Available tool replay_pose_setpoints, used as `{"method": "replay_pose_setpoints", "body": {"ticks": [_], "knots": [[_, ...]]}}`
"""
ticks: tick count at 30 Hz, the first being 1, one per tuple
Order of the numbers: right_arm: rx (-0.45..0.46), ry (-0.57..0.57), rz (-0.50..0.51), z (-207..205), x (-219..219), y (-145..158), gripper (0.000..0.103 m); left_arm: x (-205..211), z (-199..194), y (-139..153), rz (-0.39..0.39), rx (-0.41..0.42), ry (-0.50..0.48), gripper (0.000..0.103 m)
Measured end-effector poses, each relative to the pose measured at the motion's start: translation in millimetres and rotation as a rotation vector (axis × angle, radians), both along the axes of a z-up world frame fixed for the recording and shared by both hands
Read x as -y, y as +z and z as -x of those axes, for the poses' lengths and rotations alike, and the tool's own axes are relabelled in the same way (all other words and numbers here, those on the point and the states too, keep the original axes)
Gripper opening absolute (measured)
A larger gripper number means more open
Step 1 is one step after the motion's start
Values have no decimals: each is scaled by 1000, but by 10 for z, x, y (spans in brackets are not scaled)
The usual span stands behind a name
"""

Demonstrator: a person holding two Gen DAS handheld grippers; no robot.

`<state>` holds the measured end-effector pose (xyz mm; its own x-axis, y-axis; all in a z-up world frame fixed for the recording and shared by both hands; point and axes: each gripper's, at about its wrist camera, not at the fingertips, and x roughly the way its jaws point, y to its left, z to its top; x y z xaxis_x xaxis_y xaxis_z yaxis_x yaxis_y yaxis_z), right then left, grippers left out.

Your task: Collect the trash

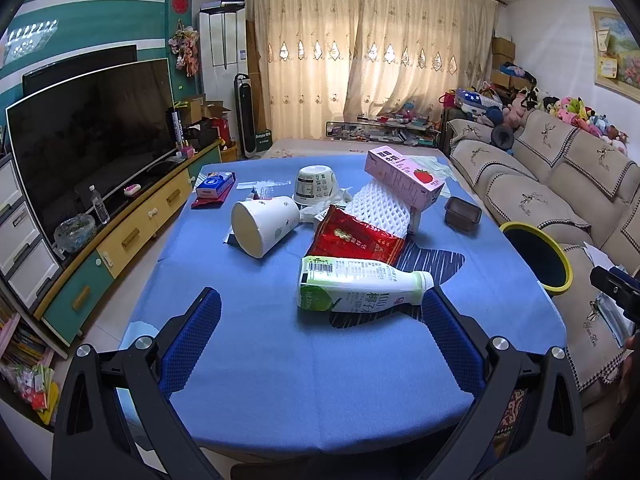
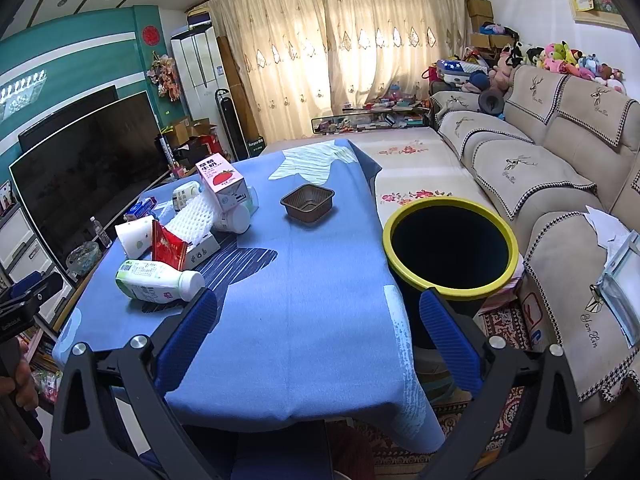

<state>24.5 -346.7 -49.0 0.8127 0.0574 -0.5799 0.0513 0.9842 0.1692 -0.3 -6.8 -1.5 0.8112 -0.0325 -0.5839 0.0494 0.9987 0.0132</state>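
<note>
Both grippers spread wide, nothing between fingers. Left gripper [image 1: 320,304] hangs over near part of blue tablecloth [image 1: 248,380]; its right finger tip sits just beside the cap end of a green-and-white bottle [image 1: 360,286], which lies on its side, cap pointing right. No clear contact between finger and bottle.

Just beyond the bottle: red snack bag [image 1: 356,236], leaning up against white foam net [image 1: 382,208]. Pink strawberry milk carton [image 1: 404,178] tilted on top of the foam net. Left of the bag, a white paper cup [image 1: 264,224] on its side, open end facing near-left. Behind it an upside-down white bowl [image 1: 316,184]. Far left on the cloth, a blue tissue pack [image 1: 216,184] on top of something red. Brown plastic tray [image 1: 462,213] sits upright alone on the right side, apart from the pile.

Right gripper [image 2: 316,308] is over the near right edge of the cloth, left finger above the cloth, right finger in front of the bin. Trash bin [image 2: 448,282], dark with yellow rim, stands on the floor just beside the table's right edge, between table and beige sofa [image 2: 560,184]. Inside of bin too dark to read. TV [image 1: 92,136] on a cabinet along the left wall; curtains [image 1: 372,52] at the far end.
</note>
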Motion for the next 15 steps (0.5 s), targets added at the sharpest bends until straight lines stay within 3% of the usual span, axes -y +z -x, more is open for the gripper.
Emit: {"method": "replay_pose_setpoints", "body": {"ticks": [15], "knots": [[-7, 2, -5, -8, -6, -35, 97, -7, -17, -14, 2, -4, -1, 99]]}}
